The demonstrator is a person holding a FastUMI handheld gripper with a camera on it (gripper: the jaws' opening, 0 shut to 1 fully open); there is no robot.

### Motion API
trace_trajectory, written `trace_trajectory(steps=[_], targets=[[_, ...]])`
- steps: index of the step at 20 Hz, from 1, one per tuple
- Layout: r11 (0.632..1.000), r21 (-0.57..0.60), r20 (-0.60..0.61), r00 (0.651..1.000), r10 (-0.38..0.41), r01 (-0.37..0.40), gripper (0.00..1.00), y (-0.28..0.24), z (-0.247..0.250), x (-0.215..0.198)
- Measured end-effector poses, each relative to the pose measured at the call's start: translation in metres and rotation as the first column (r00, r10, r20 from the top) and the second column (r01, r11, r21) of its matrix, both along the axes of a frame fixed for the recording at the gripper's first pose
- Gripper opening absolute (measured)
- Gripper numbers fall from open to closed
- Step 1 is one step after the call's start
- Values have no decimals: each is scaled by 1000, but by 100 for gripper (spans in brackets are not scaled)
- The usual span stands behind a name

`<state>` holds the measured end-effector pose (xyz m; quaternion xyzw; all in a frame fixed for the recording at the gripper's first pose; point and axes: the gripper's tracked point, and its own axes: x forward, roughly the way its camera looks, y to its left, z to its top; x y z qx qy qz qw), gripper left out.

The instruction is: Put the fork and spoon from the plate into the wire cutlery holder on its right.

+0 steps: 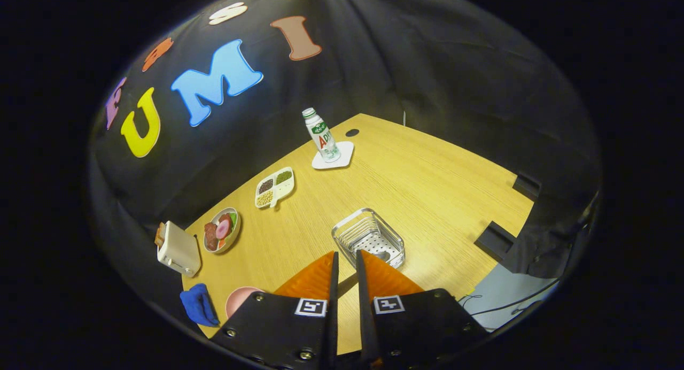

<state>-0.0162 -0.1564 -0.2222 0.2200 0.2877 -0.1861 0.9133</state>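
Wood table: hand-held gripper nearly closed, nothing pinched, before empty wire cutlery holder.

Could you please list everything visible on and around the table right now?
wire cutlery holder: one, silver, just ahead of the fingertips
pink plate: one, beside the fingers, partly hidden
blue cloth: one, beside the plate
toaster: one, cream, at the table edge
food plate: one, next to the toaster
divided dish: one, white, holding grains
bottle: one, white with green cap, upright on a white coaster
table: one, light wood
gripper: one, fingers nearly closed, holding nothing
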Motion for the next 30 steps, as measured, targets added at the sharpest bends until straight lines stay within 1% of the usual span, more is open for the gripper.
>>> trace_trajectory(steps=[4, 7, 13, 16, 19, 24, 27, 30], targets=[[996, -42, 26, 997, 75, -74, 18, 18, 11, 10], [990, -50, 37, 990, 135, -133, 18, 37, 18, 18], [969, -46, 22, 970, 243, -242, 18, 77, 12, 33], [953, -26, 2, 953, 303, -303, 18, 103, 2, 38], [927, -11, -21, 927, 375, -375, 18, 131, -8, 43], [874, 19, -61, 872, 486, -486, 18, 181, -32, 43], [837, 41, -105, 830, 547, -546, 18, 207, -50, 35], [793, 62, -143, 781, 608, -606, 18, 232, -66, 28]])
